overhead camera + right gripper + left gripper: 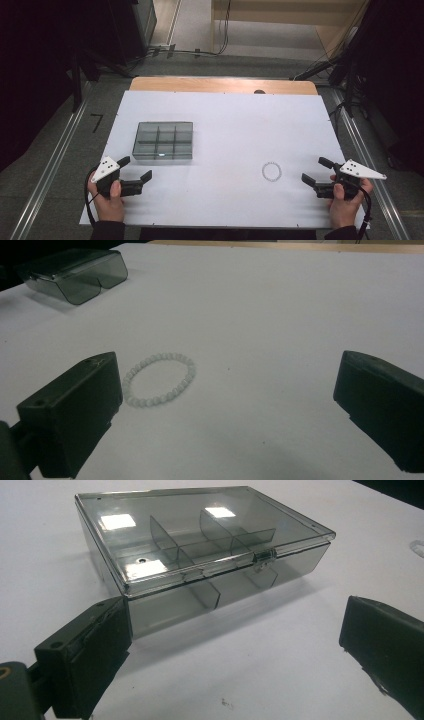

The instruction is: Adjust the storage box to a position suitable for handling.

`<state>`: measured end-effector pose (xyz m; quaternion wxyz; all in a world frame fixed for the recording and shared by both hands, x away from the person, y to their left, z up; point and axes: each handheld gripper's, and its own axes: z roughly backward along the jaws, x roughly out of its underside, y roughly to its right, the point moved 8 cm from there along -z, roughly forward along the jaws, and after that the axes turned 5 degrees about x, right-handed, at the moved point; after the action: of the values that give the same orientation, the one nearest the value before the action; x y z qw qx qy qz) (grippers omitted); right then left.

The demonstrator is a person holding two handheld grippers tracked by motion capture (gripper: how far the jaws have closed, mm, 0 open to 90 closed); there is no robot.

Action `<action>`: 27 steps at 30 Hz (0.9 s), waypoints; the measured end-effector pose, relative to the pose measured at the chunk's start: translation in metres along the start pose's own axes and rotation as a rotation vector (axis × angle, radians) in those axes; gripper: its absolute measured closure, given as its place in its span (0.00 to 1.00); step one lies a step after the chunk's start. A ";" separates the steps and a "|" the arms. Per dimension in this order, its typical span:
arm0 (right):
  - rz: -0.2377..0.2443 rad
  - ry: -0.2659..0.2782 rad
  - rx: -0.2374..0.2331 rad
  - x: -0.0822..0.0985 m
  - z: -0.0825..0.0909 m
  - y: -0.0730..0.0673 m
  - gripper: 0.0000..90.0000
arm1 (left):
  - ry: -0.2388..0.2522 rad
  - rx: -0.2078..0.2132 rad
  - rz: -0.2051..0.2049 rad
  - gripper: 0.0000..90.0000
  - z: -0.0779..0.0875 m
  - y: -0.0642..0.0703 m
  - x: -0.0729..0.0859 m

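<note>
A smoky clear plastic box [163, 140] with inner dividers lies on the white table, lid down and latched; it fills the upper half of the left gripper view [200, 545] and sits far off in the right gripper view [75, 272]. A white bead bracelet [271, 171] lies flat right of centre, just ahead of the right jaws [159, 379]. My left gripper [135, 168] rests open below the box's near left corner, nothing between its jaws [235, 650]. Near the table's right edge, my right gripper [316, 171] is open and empty, jaws toward the bracelet [230, 410].
The white sheet [225, 120] covers a wooden table whose bare strip [222, 85] shows at the back. Cables [190, 50] run on the floor beyond. Dark stands flank both sides, and metal rails [50, 170] run along the floor.
</note>
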<state>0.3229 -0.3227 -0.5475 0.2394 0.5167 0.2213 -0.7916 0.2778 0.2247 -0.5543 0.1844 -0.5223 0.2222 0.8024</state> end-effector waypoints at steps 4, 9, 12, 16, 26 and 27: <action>0.004 -0.008 -0.005 0.000 -0.002 -0.001 0.00 | 0.002 0.007 -0.012 0.01 0.002 0.001 -0.001; 0.014 -0.017 -0.010 0.001 -0.003 -0.003 0.00 | 0.005 -0.011 0.033 0.06 0.006 -0.002 -0.006; 0.018 -0.015 -0.010 0.002 -0.003 -0.003 0.00 | 0.017 -0.023 0.059 0.09 0.010 -0.004 -0.014; 0.015 -0.009 -0.014 0.001 -0.003 -0.003 0.00 | 0.029 -0.055 0.065 0.14 0.014 -0.005 -0.027; 0.012 -0.005 -0.022 0.002 -0.002 -0.003 0.00 | 0.016 -0.074 0.119 0.44 0.021 -0.018 -0.047; 0.013 -0.007 -0.025 0.002 -0.002 -0.003 0.00 | 0.001 -0.086 0.130 0.49 0.020 -0.023 -0.051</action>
<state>0.3217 -0.3190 -0.5495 0.2517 0.5122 0.2270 -0.7891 0.2947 0.2518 -0.5039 0.1091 -0.5147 0.2210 0.8212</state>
